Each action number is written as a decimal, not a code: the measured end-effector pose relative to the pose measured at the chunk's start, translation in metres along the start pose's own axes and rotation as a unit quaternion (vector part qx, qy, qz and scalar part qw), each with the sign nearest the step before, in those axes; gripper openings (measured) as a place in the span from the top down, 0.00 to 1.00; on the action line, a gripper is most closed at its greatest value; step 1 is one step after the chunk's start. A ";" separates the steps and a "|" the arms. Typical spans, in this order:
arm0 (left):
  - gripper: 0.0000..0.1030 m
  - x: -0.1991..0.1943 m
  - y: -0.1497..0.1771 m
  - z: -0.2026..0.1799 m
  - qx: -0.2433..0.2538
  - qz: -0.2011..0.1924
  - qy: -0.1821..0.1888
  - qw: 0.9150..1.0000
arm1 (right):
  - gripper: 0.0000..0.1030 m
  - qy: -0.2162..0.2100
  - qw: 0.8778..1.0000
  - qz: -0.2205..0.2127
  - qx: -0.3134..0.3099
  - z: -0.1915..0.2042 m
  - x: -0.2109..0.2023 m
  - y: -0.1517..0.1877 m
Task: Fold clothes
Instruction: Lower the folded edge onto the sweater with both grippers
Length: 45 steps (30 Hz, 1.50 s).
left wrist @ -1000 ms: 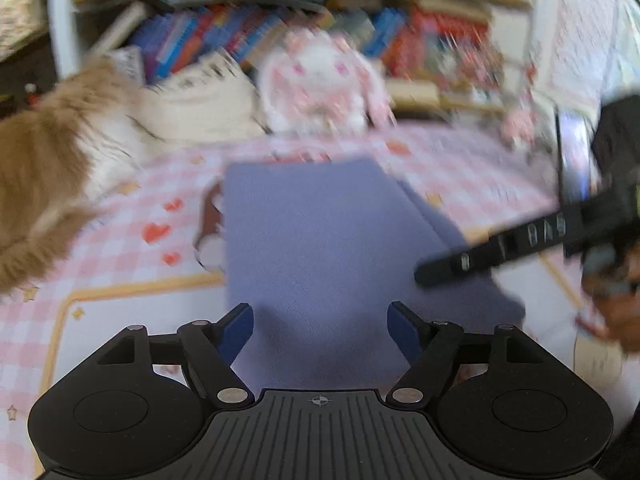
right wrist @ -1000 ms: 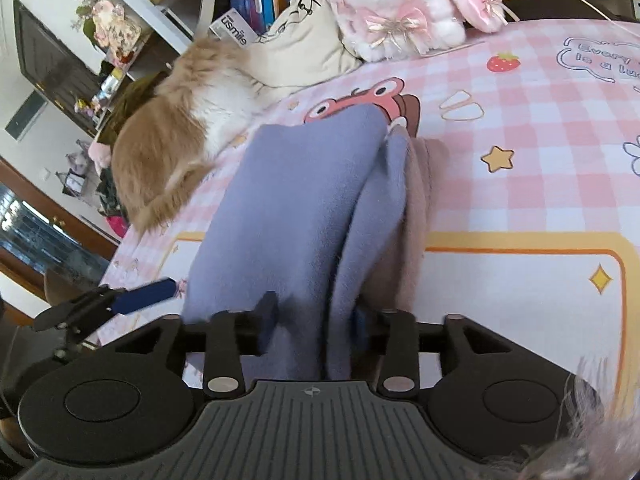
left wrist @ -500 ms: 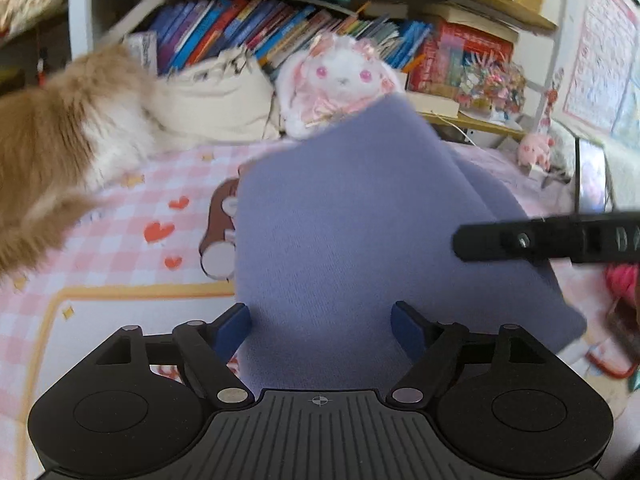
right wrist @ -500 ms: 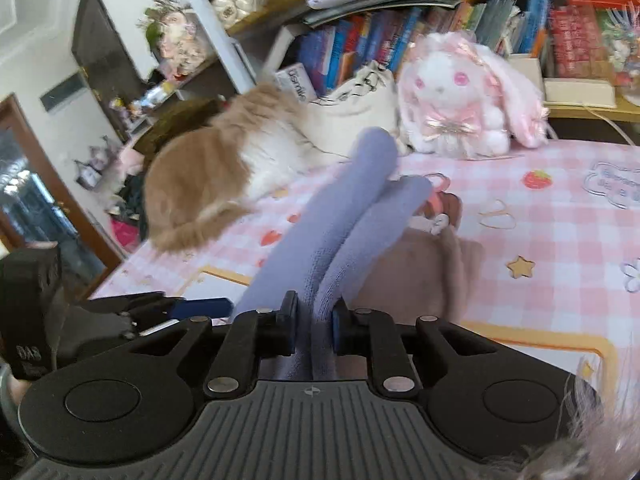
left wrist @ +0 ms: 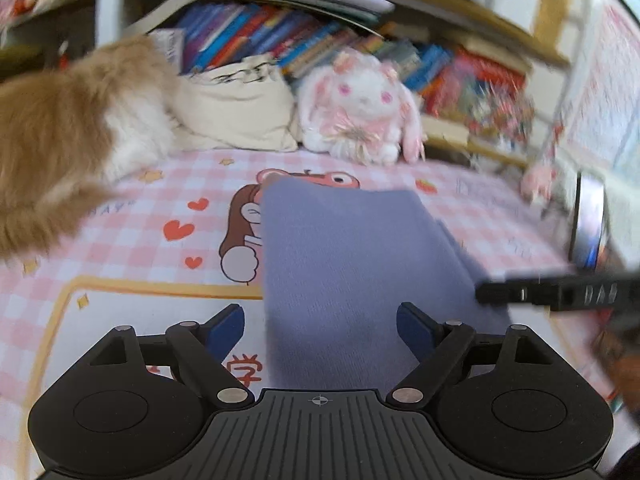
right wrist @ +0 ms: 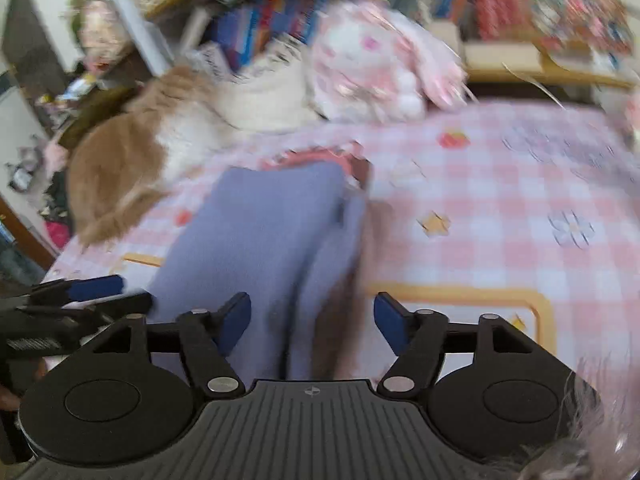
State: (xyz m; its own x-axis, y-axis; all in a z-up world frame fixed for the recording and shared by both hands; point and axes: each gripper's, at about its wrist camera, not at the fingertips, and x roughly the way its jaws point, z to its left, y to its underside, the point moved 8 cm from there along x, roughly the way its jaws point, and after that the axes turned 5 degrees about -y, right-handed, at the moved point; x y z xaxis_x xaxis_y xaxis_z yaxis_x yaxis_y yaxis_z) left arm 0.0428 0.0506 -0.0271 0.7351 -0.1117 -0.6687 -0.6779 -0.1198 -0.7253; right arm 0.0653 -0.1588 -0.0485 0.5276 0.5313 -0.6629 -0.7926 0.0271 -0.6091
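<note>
1. Left gripper [left wrist: 320, 322], its blue-padded jaws spread wide and widening, grips nothing.
2. Right gripper [right wrist: 312, 320] is opening; half a second ago it pinched the fold.
3. Soft lavender fleece garment [left wrist: 352, 264], then lifted, now lies folded flat on the pink checked sheet [left wrist: 132, 216].
4. Beyond: fluffy ginger cat [left wrist: 60, 128], plush rabbit [left wrist: 360, 108].

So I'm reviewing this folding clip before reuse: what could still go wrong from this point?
The right gripper is opening around the purple garment, whose right edge sits in uneven, bunched layers, so the fold may slump crooked. The cat lies close beside the garment on the checked bedspread and could step onto it. The left gripper, also opening, hangs over the cloth and might snag it.
</note>
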 end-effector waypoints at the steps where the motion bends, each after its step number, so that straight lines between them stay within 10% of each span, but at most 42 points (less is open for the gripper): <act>1: 0.17 0.003 0.000 0.004 -0.018 0.005 -0.002 1.000 | 0.36 0.002 1.000 0.010 0.016 -0.005 0.002 0.002; 10: 0.18 0.047 -0.002 0.017 -0.121 0.072 0.037 0.989 | 0.52 -0.066 0.984 0.049 0.158 -0.016 0.026 0.003; 16: 0.48 0.043 -0.003 0.003 -0.099 0.062 0.041 0.992 | 0.73 -0.026 0.999 0.017 0.009 0.017 0.019 -0.002; 20: 0.47 0.030 -0.004 -0.010 -0.034 0.047 0.008 0.998 | 0.73 -0.018 0.998 -0.010 -0.065 0.035 0.009 0.004; 28: 0.23 0.050 0.004 0.023 -0.159 0.141 0.076 0.974 | 0.46 -0.055 0.985 0.041 0.157 -0.015 0.022 0.008; 33: 0.40 0.053 0.003 0.016 -0.148 0.147 0.092 0.974 | 0.62 -0.053 0.985 0.049 0.158 -0.008 0.029 0.006; 40: 0.48 0.032 -0.003 -0.010 -0.044 0.102 0.056 0.992 | 0.72 0.017 1.000 0.008 -0.018 0.027 0.014 0.003; 45: 0.36 0.042 0.003 0.009 -0.094 0.138 0.083 0.982 | 0.55 -0.025 0.992 0.037 0.121 -0.008 0.019 0.012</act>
State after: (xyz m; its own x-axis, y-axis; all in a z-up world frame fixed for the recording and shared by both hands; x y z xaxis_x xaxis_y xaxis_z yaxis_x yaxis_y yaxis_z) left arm 0.0716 0.0548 -0.0583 0.5231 -0.3223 -0.7890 -0.8514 -0.2400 -0.4664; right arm 0.0683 -0.1549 -0.0723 0.4533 0.5810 -0.6760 -0.8825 0.1857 -0.4322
